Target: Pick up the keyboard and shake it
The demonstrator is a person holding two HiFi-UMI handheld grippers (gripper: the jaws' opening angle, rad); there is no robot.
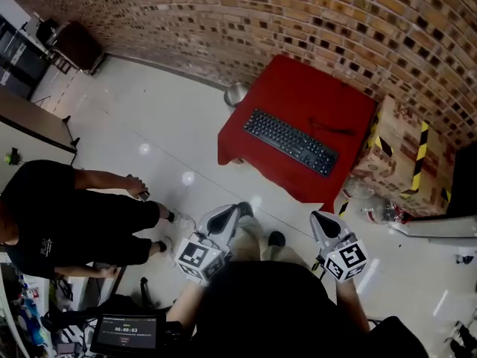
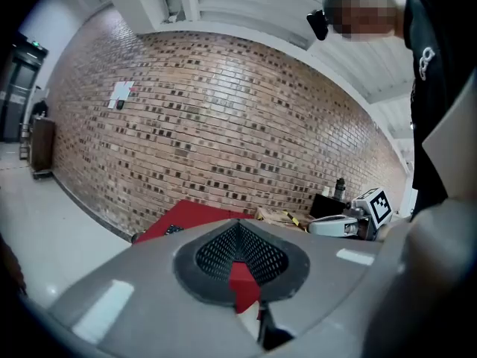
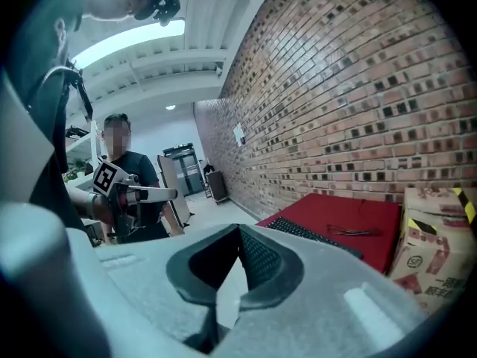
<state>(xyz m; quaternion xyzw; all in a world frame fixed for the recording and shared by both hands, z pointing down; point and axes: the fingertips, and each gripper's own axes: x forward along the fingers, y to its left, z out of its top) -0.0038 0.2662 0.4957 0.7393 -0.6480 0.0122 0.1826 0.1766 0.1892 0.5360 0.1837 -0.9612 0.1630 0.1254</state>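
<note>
A black keyboard (image 1: 291, 142) lies slantwise on a low table under a red cloth (image 1: 298, 95), with a thin dark cable (image 1: 332, 130) beside it. Both grippers are held close to my body, well short of the table. My left gripper (image 1: 240, 209) is shut with nothing in it. My right gripper (image 1: 319, 216) is likewise shut and empty. In the left gripper view the closed jaws (image 2: 238, 226) point at the brick wall, with the red table (image 2: 190, 216) low ahead. The right gripper view shows the keyboard (image 3: 313, 233) beyond its shut jaws (image 3: 240, 230).
A cardboard box with yellow-black tape (image 1: 402, 155) stands right of the table, with plastic bottles (image 1: 376, 209) on the floor before it. A metal bowl (image 1: 236, 93) sits by the table's far-left corner. A person in black (image 1: 67, 215) stands at my left. The brick wall (image 1: 313, 21) runs behind.
</note>
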